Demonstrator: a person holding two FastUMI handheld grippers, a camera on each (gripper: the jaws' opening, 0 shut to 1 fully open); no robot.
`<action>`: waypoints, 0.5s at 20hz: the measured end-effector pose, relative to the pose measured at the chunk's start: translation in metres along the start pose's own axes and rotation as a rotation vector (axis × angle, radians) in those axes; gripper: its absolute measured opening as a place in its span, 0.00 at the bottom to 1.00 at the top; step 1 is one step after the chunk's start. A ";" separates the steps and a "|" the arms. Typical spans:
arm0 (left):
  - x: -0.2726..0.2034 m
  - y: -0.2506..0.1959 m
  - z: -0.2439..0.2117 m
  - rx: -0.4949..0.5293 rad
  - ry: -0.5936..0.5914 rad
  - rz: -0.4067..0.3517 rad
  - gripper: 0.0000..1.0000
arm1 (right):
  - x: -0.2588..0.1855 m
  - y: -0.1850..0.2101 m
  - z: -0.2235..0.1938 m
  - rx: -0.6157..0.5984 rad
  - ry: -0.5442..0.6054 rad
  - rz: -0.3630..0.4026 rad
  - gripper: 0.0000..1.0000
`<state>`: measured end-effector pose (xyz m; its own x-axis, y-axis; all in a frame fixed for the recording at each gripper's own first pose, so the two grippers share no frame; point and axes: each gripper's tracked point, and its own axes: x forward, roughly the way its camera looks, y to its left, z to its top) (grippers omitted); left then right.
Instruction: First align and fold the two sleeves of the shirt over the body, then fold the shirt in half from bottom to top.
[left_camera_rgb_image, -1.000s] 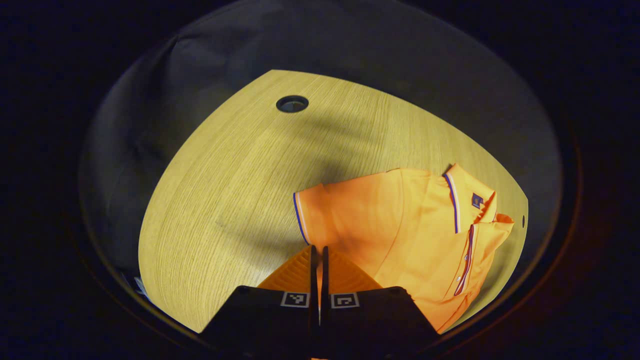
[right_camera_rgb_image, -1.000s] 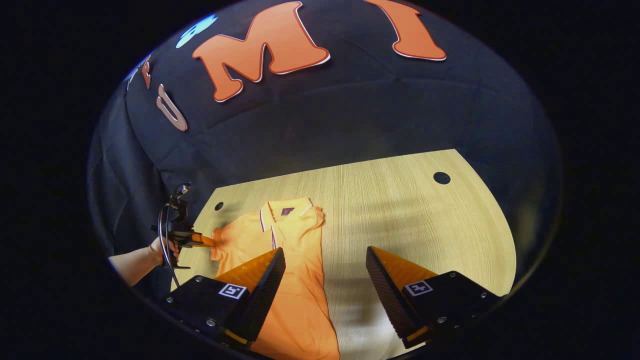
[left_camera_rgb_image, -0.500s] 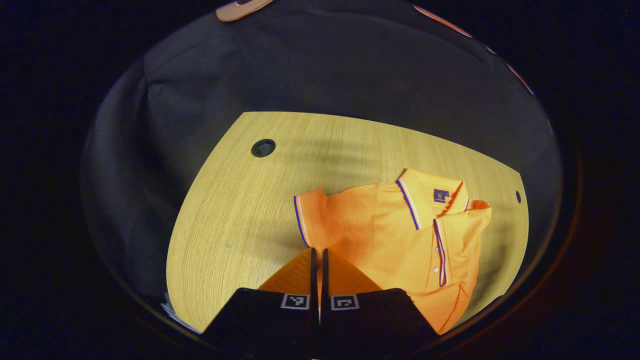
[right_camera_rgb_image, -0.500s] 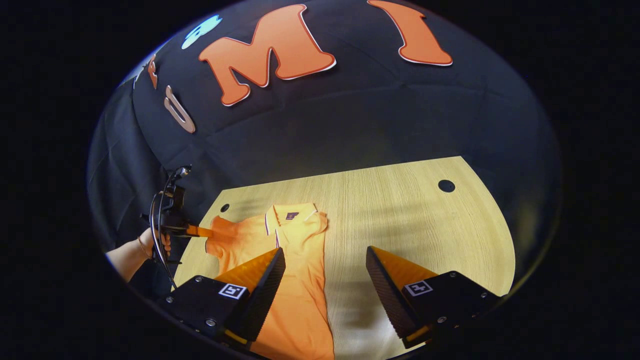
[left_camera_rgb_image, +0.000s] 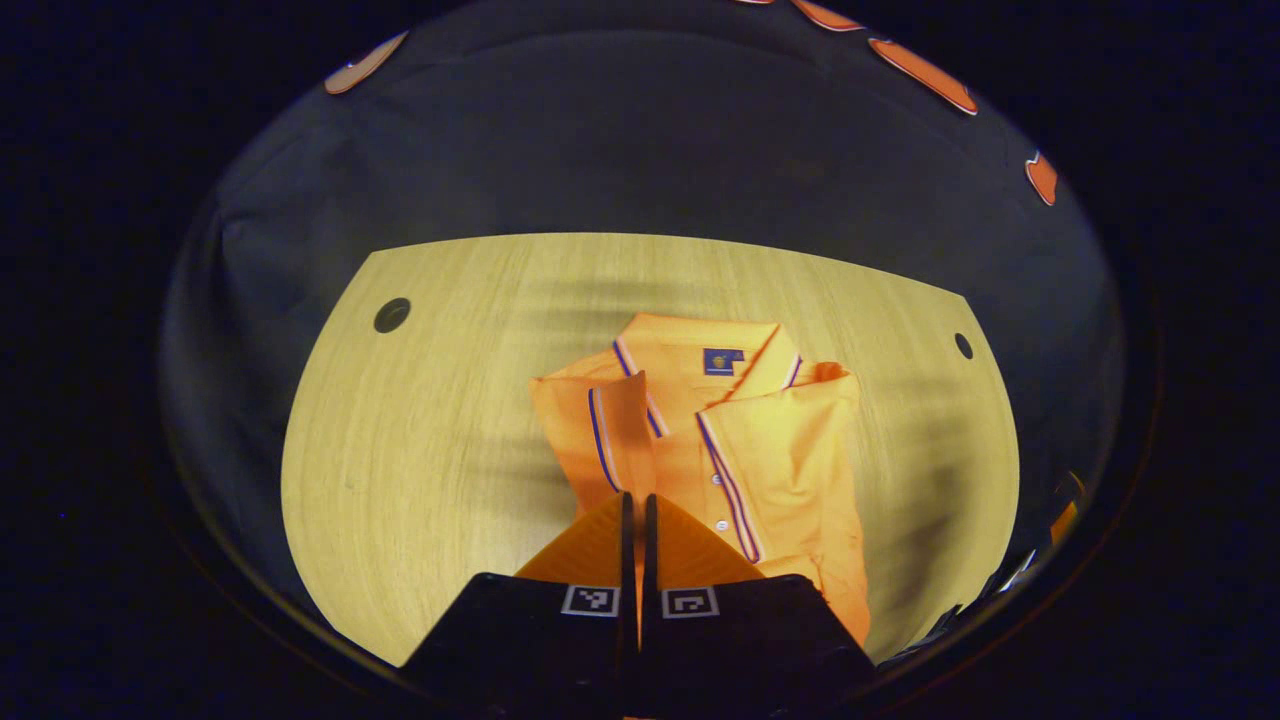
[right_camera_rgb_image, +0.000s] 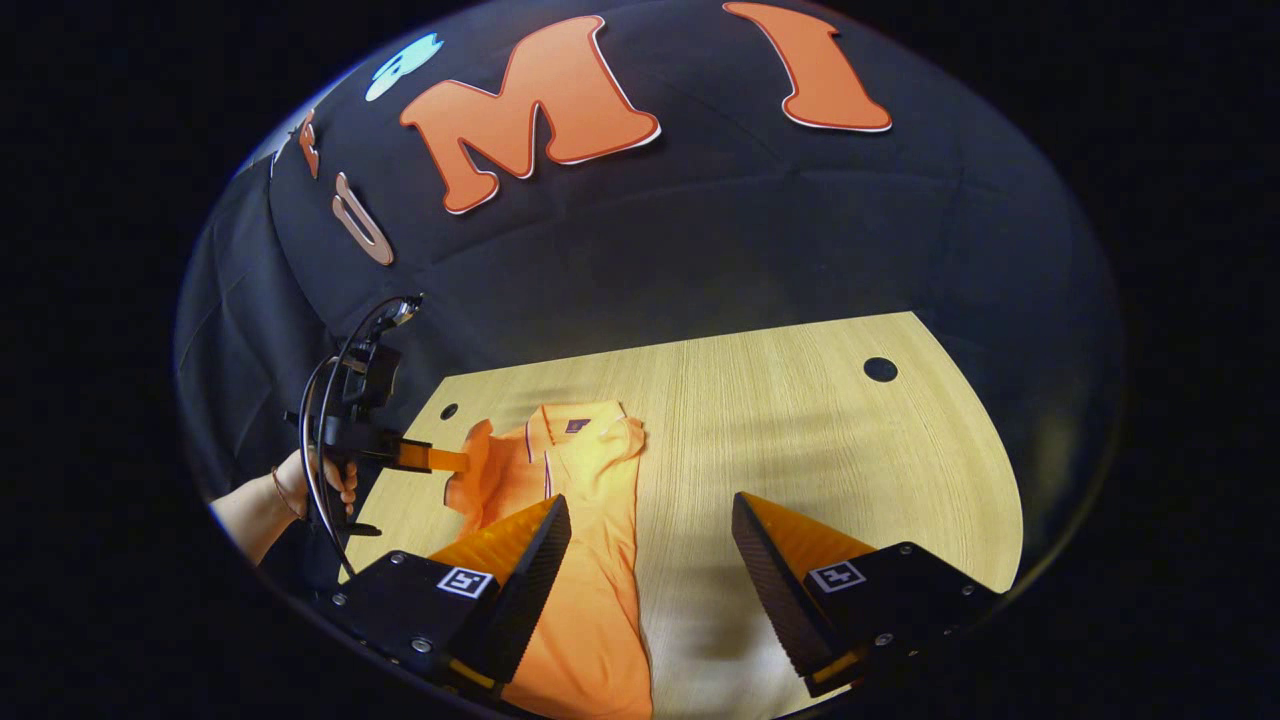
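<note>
An orange polo shirt (left_camera_rgb_image: 770, 450) lies on the wooden table (left_camera_rgb_image: 420, 430), collar toward the booth's black cloth wall and hem toward the near edge, so its long axis runs from near to far. In the right gripper view the shirt (right_camera_rgb_image: 590, 560) sits in the left part of the table (right_camera_rgb_image: 820, 440), its body stretching down under that gripper's left finger.

The left gripper (left_camera_rgb_image: 636, 515) is clenched on the shirt's sleeve (left_camera_rgb_image: 610, 430): its two fingers meet with only a thin slit between them, and the striped cuff stands just beyond the tips. In the right gripper view the left gripper (right_camera_rgb_image: 455, 460) is held by a hand (right_camera_rgb_image: 325, 485) at the table's left side, and the sleeve (right_camera_rgb_image: 480, 465) is lifted off the table and drawn in toward the collar (right_camera_rgb_image: 575, 425). The other sleeve is already folded over the body, beside the button placket (left_camera_rgb_image: 730, 490).

The right gripper (right_camera_rgb_image: 650, 530) hangs released above the table, its fingers well apart, with bare wood between them.

Two round cable holes (left_camera_rgb_image: 392, 315) are cut in the far corners of the table.
</note>
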<state>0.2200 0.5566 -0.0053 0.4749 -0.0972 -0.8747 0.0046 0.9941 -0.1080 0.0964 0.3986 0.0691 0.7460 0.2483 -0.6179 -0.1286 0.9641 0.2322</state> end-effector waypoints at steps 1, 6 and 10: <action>0.002 -0.007 0.000 0.011 -0.002 -0.010 0.01 | -0.002 -0.001 -0.003 0.003 0.002 -0.004 0.99; 0.010 -0.038 -0.013 0.028 -0.003 -0.081 0.13 | -0.005 -0.007 -0.015 0.031 0.009 -0.027 0.98; -0.010 -0.060 -0.035 -0.062 0.029 -0.205 0.60 | 0.000 0.002 -0.027 0.036 0.036 -0.032 0.99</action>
<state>0.1844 0.4964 -0.0064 0.4441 -0.2990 -0.8446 0.0436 0.9488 -0.3129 0.0789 0.4034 0.0493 0.7253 0.2217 -0.6517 -0.0814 0.9677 0.2386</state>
